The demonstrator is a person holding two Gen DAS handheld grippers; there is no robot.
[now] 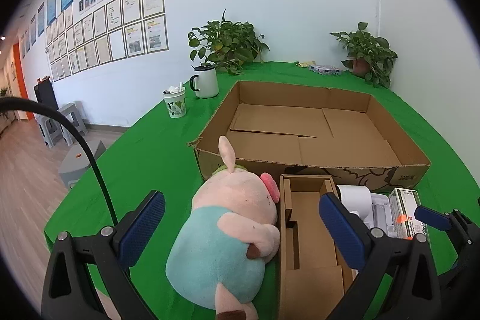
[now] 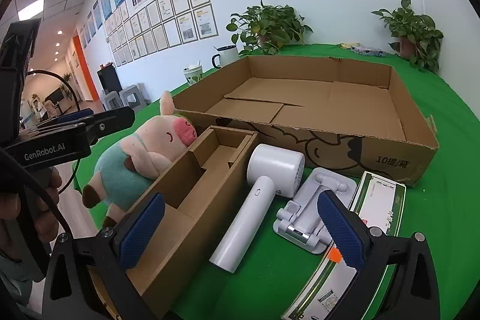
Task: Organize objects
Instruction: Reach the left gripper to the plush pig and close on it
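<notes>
A plush pig (image 1: 228,224) in a teal shirt lies on the green cloth, against a small open cardboard box (image 1: 309,230). My left gripper (image 1: 241,200) hovers open over both, holding nothing. A large shallow cardboard box (image 1: 312,128) stands empty behind them. In the right wrist view, a white hair dryer (image 2: 261,200), a white folding stand (image 2: 312,209) and a green-and-white carton (image 2: 375,206) lie right of the small box (image 2: 198,194). My right gripper (image 2: 240,198) stands open above the dryer's handle, gripping nothing. The pig (image 2: 141,164) and the left gripper (image 2: 90,125) show at the left.
At the back left stand a white mug (image 1: 205,81) and a patterned cup (image 1: 175,104). Two potted plants (image 1: 225,44) (image 1: 366,56) and a small packet (image 1: 325,69) line the wall. The table edge (image 1: 75,191) drops off at the left, with grey stools (image 1: 81,161) below.
</notes>
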